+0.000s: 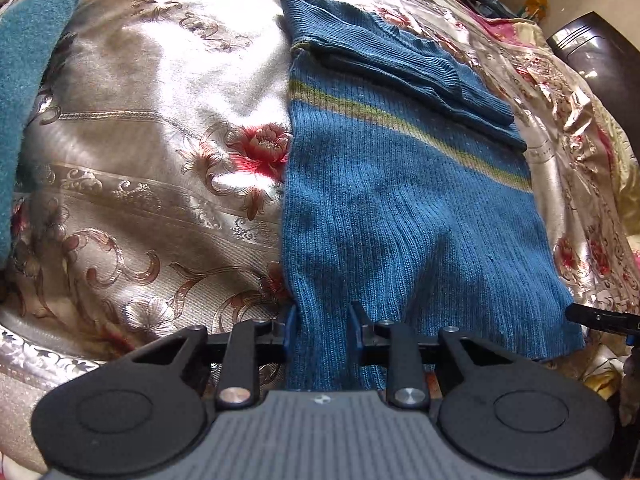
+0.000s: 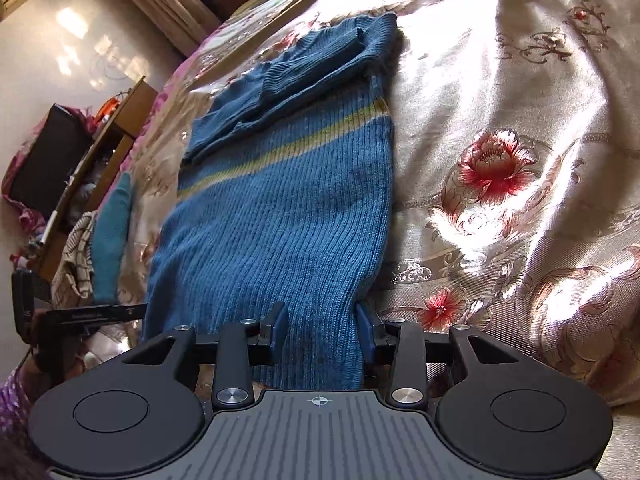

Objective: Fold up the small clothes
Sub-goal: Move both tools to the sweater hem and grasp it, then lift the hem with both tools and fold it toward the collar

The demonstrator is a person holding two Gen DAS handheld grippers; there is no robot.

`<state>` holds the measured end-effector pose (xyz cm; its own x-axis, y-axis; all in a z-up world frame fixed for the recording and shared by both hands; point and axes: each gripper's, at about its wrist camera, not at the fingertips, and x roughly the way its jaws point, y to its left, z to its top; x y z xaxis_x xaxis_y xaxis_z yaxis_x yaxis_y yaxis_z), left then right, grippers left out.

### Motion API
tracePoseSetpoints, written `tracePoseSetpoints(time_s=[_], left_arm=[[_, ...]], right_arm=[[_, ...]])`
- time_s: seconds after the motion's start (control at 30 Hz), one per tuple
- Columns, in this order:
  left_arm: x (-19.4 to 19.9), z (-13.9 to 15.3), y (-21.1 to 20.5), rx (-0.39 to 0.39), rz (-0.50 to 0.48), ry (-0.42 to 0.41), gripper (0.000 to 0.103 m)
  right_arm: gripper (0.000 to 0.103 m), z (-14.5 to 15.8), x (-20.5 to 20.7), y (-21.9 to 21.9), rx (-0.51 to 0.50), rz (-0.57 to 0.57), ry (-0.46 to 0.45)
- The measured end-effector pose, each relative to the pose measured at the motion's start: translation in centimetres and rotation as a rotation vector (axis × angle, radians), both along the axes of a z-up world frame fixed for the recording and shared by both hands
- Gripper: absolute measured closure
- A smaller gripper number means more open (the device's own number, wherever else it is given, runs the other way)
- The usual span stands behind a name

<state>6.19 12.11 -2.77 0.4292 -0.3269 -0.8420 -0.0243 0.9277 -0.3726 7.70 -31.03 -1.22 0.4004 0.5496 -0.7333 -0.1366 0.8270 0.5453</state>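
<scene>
Blue knit sweater [image 1: 400,208] flat on floral bedspread [image 1: 160,160], sleeves folded in. Left gripper [image 1: 322,320] and right gripper [image 2: 322,320] clamp hem corners, apparently. Next: lift hem toward collar.

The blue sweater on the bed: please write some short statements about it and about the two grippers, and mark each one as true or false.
1. The blue sweater lies on a bedspread with a flower pattern. True.
2. The sweater has a red stripe across it. False: the stripe is yellow-green.
3. The sleeves are spread out flat to both sides. False: a sleeve is folded across the upper part of the sweater.
4. The left gripper has the sweater's near hem between its fingers. True.
5. The right gripper hangs above bare bedspread with nothing in it. False: it also has the hem between its fingers, at the other corner.
</scene>
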Motion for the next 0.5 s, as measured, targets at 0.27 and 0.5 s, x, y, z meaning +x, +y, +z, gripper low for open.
tracePoseSetpoints(time_s=[0.27, 0.5], left_arm=[[-0.7, 0.6, -1.5, 0.116, -0.044, -0.036, 0.084], [-1.4, 1.2, -3.1, 0.217, -0.121, -0.067, 0.088]], right_arm=[[0.081, -0.1, 0.1, 0.7, -0.01, -0.001, -0.005], [0.09, 0.2, -0.7, 0.4, 0.01, -0.031, -0.013]])
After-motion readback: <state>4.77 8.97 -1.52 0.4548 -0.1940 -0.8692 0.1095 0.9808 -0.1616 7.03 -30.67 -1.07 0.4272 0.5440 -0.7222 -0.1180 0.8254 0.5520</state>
